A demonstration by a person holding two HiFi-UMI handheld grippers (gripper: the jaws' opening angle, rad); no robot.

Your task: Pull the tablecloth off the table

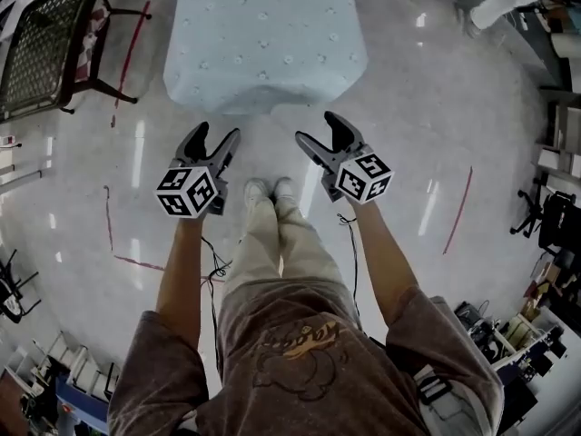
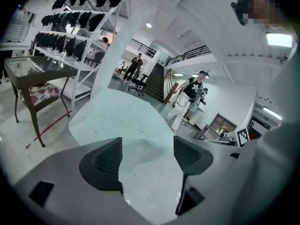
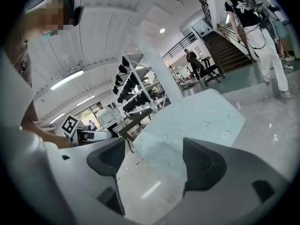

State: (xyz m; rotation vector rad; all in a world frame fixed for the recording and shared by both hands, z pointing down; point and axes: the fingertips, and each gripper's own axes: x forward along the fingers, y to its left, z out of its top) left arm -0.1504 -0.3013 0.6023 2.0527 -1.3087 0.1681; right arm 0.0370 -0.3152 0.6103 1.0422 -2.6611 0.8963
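Approach stage of the pull, head view read left to right. Dark-framed side table (image 1: 41,48) stands at far left, well apart from the work. Left gripper (image 1: 218,134) hangs over the bare floor (image 1: 436,134), its jaws wide with nothing between them. Pale blue tablecloth (image 1: 263,39) lies ahead of both grippers, draped so fully that the bench beneath is hidden. Its near hem hangs a little beyond the person's shoes (image 1: 270,189). Right gripper (image 1: 318,127) mirrors the left, jaws likewise spread and empty. Neither gripper touches the cloth. Judged step: reaching in, grasp not yet made. The next move calls for bringing both jaws to the near hem, closing on cloth at two points, then drawing back evenly.
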